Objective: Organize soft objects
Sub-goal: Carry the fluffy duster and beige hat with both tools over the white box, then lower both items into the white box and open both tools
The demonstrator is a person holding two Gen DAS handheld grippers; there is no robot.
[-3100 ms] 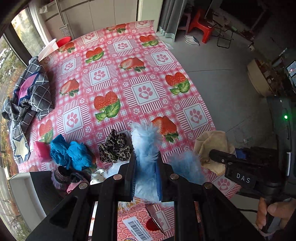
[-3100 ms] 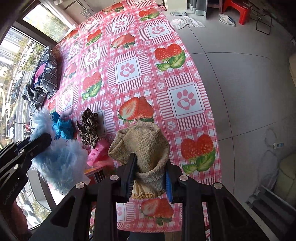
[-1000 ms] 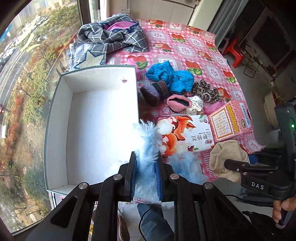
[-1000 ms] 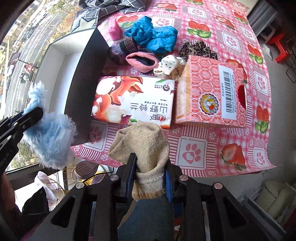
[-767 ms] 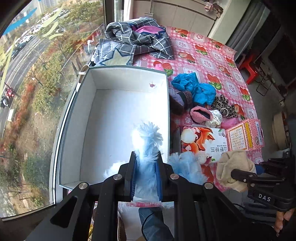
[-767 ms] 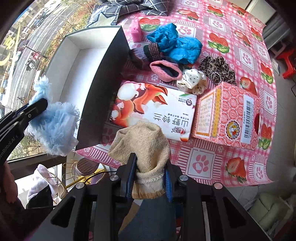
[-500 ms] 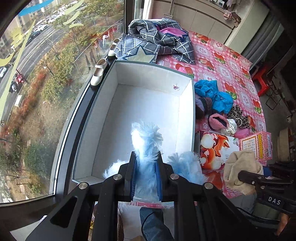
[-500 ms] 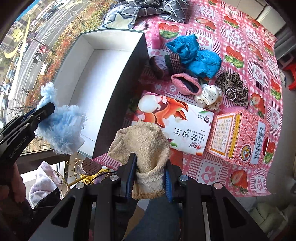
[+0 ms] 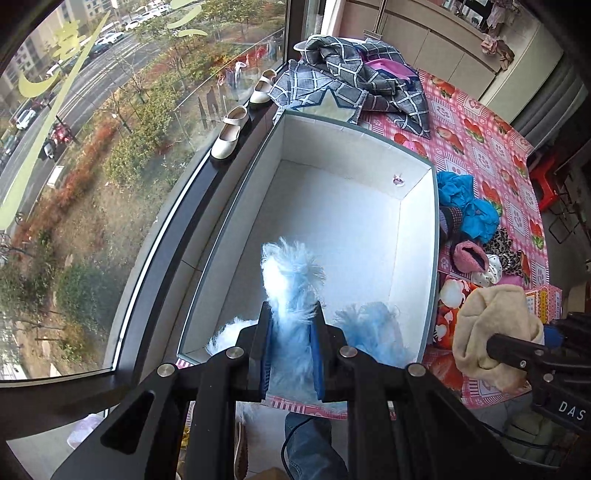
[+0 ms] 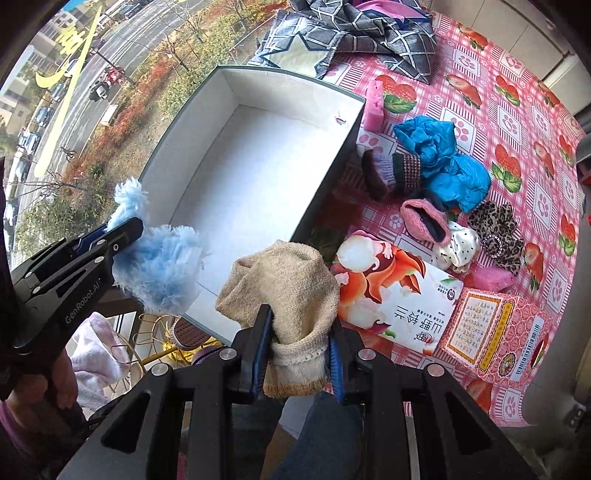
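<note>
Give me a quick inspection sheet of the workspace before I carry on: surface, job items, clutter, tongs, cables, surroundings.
Surface: strawberry tablecloth, mostly covered at this end.
Job's things: open white box, nothing seen inside; blue fluffy item; beige knit sock; loose pile beside the box: blue cloth, pink slipper, leopard piece.
Clutter: tissue pack, pink carton, plaid garment.
Tongs: left tongs shut on the fluffy item, over the box's near end; right tongs shut on the sock, near the box's corner.
Cables: one dark lead below the left tongs.
Surroundings: window onto a street; white shoes on the sill.
</note>
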